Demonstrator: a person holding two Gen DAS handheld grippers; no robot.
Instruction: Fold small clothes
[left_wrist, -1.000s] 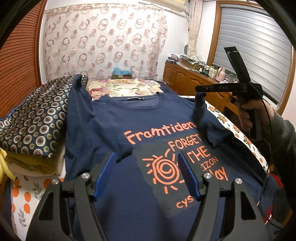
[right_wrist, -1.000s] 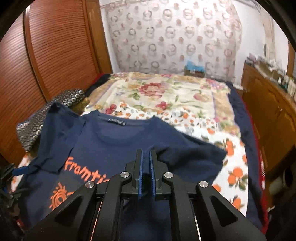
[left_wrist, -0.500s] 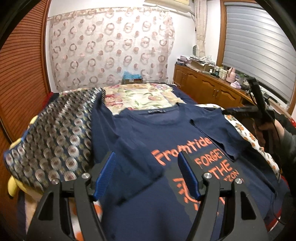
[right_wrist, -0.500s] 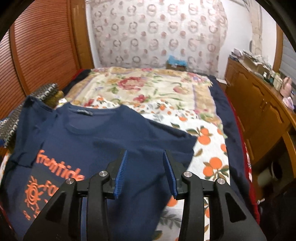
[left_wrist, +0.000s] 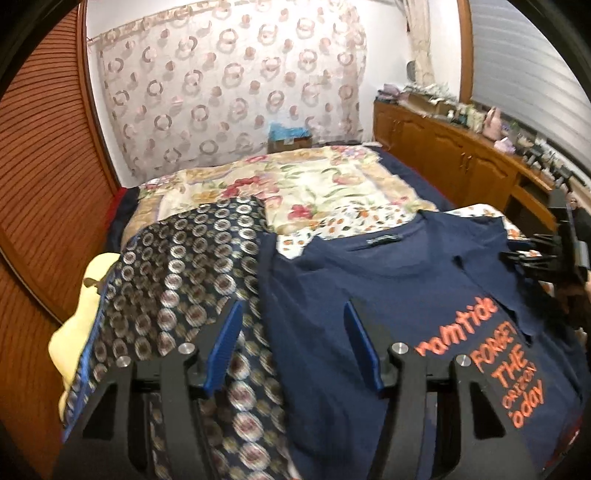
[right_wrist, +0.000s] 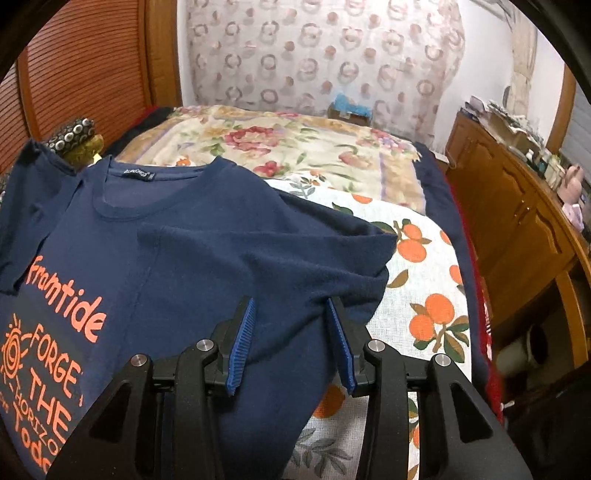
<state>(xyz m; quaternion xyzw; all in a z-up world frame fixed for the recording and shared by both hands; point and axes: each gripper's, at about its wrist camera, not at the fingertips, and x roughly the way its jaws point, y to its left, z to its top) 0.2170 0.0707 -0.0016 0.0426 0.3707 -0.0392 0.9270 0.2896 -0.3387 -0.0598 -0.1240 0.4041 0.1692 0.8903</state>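
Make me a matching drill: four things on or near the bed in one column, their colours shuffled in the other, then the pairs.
Things:
1. T-shirt
2. Shirt lettering
3. Cabinet
4. Tong pads

Colours:
A. brown wood
B. bright blue
C. navy
D. orange

Pairs: 1-C, 2-D, 3-A, 4-B

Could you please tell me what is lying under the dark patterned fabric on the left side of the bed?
A pale yellow cloth pokes out beneath the patterned fabric. How far the cloth extends, and anything else below, is covered.
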